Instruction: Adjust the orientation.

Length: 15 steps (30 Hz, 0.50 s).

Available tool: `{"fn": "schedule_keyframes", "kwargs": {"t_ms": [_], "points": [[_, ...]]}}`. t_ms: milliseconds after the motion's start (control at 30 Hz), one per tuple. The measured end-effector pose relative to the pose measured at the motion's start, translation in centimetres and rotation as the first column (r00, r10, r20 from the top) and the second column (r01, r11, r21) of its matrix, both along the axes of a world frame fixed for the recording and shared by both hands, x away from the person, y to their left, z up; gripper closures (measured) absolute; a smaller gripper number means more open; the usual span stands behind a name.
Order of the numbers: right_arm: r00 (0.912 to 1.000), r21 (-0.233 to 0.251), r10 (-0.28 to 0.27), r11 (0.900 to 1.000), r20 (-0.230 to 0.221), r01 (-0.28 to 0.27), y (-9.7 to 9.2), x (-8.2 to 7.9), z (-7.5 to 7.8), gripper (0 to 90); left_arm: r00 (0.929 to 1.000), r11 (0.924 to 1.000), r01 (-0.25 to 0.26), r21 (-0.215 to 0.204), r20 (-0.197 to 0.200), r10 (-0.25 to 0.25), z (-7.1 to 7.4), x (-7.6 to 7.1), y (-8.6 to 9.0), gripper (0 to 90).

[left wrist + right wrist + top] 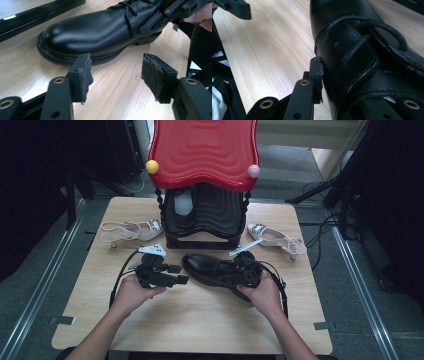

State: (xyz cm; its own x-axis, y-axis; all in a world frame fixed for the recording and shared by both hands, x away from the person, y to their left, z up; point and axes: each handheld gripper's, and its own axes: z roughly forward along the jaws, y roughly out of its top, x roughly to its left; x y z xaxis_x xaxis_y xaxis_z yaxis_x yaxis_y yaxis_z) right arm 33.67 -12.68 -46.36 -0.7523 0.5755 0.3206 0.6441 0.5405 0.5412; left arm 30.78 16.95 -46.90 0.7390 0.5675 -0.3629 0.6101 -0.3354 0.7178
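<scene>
I see a wooden desk (200, 320) in a dark room, with a red and black shoe rack (204, 175) at its far side. My right hand-held gripper (240, 270) is clamped on the black shoe (205, 266), around the laced middle part. In the right gripper view, 1 pad (317, 75) presses on the side of the shoe. The shoe lies flat in the middle of the desk, just in front of the rack, its toe pointing to my left hand-held gripper (176, 274). That one is released, with nothing between its pads, and it hangs near the toe.

2 white sandals sit on the desk, 1 left of the rack (131, 230) and 1 right of it (276, 238).

I think the job is putting shoes on the rack. The black shoe is grabbed but not lifted yet. It and both sandals are left to do.
</scene>
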Motion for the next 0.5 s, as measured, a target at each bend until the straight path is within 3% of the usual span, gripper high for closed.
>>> {"fn": "schedule_keyframes", "kwargs": {"t_ms": [400,433,500], "points": [[0.9995,0.037,-0.021,0.9991,-0.022,0.022,3.1,0.0,-1.0,78.7,0.9999,0.9998,0.004,-0.02,0.01,-0.004,-0.1,0.1,0.1,55.8],[0.9997,0.027,-0.021,0.9994,-0.01,0.021,3.3,-0.1,-1.0,78.7,0.9999,0.9998,0.002,-0.022,-0.013,-0.003,-0.2,0.2,0.1,56.2],[0.9998,0.022,-0.021,0.9995,0.0,0.021,3.5,-0.2,-1.1,78.7,0.9998,0.9998,-0.01,-0.019,-0.015,0.009,-0.1,0.2,0.2,58.7]]}}
